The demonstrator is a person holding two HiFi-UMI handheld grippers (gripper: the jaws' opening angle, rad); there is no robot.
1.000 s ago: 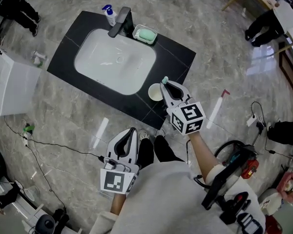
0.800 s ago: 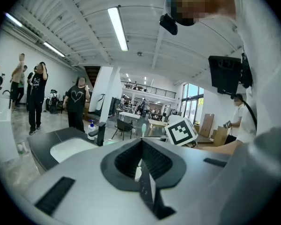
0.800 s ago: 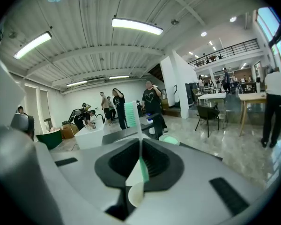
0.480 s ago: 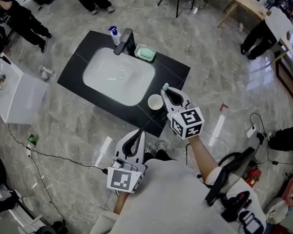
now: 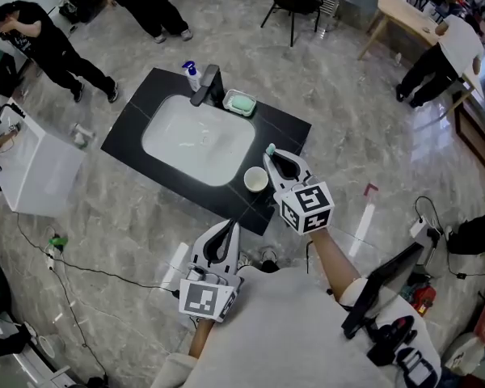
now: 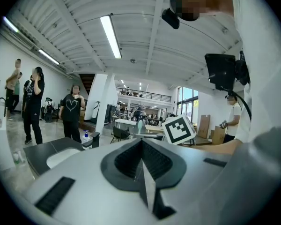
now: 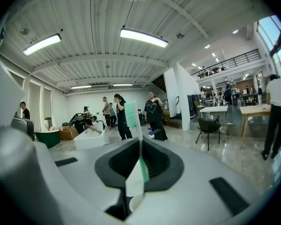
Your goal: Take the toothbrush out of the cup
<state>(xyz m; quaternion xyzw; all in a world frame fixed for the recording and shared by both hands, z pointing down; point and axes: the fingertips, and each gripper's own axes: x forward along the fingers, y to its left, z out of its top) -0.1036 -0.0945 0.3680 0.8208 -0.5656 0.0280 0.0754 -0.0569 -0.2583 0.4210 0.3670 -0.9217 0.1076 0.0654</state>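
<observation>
- My right gripper (image 5: 273, 160): jaws clamped on the toothbrush (image 7: 132, 114), bristles up, held above the cup (image 5: 256, 179).
- Cup sits on the table (image 5: 287, 128), at 7 o'clock from my right jaws.
- Left gripper (image 5: 229, 226): jaws together, empty.

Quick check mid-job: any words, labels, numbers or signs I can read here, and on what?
No readable words or numbers anywhere.
Right cube, left cube: black-and-white square marker patterns, no letters.
Bottle: label too small to read.
Shirt: heart outline, no words.
Toothbrush, cup: no print visible.
</observation>
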